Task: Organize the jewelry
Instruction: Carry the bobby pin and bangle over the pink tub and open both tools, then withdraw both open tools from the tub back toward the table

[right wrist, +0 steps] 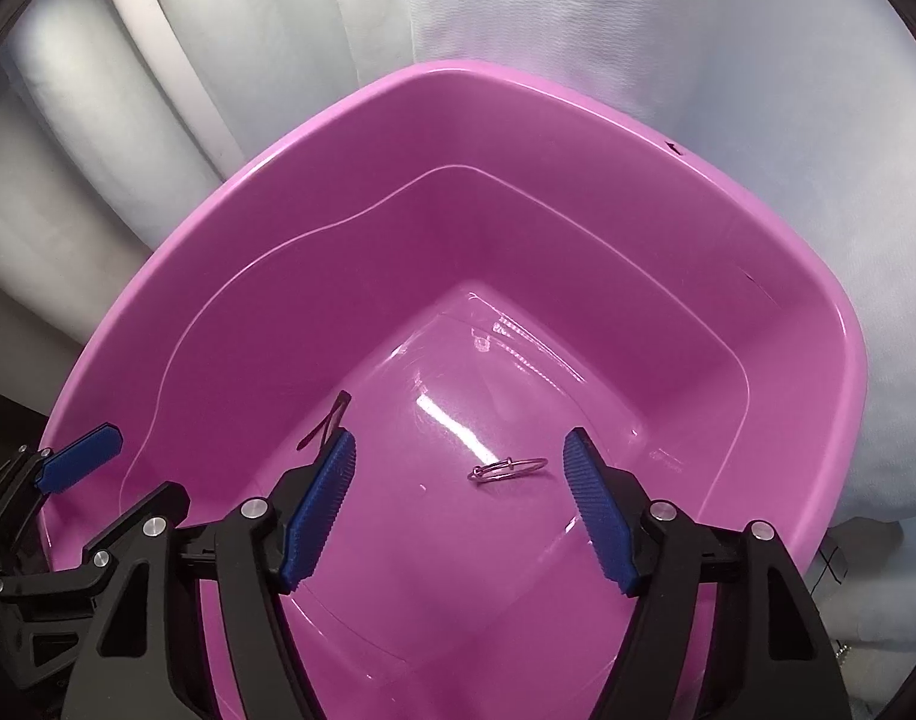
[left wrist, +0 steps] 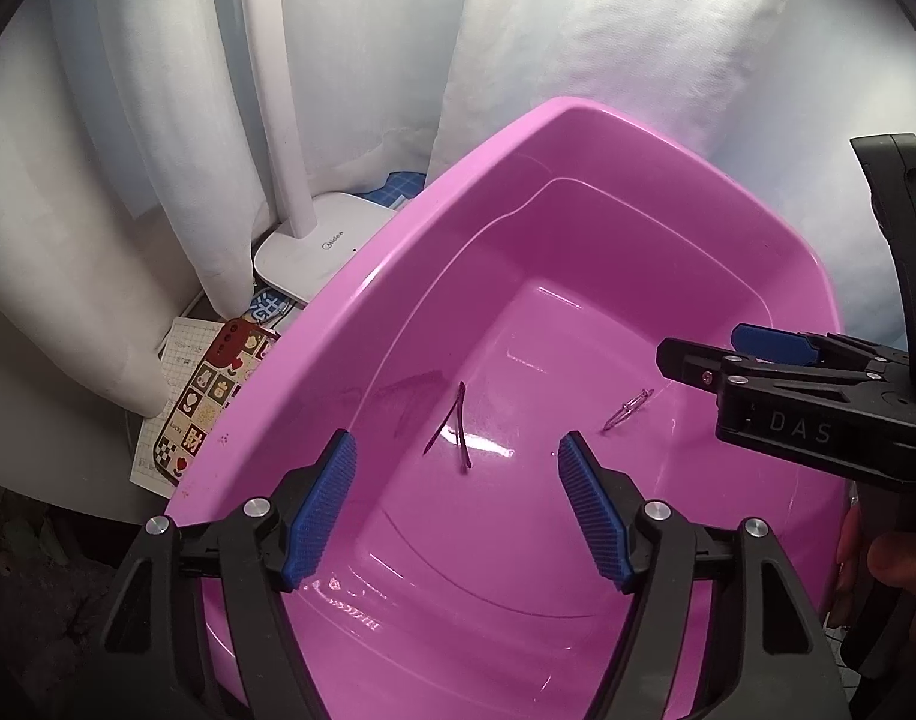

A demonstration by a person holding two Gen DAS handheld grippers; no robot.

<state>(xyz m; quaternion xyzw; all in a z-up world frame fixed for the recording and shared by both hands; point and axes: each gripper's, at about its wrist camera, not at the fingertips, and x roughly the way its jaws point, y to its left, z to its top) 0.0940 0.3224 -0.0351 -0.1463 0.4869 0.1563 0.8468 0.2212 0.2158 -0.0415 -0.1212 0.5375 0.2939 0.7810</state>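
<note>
Basin: pink plastic basin [right wrist: 805, 324] holds both pieces on its floor.
Left gripper [left wrist: 456, 501]: jaws wide, empty, above the dark hairpin [left wrist: 455, 426].
Right gripper [right wrist: 458, 501]: jaws wide, empty, over the silver hoop [right wrist: 505, 469].
Progress: apparently both deposited; anything outstanding lies out of view.
</note>
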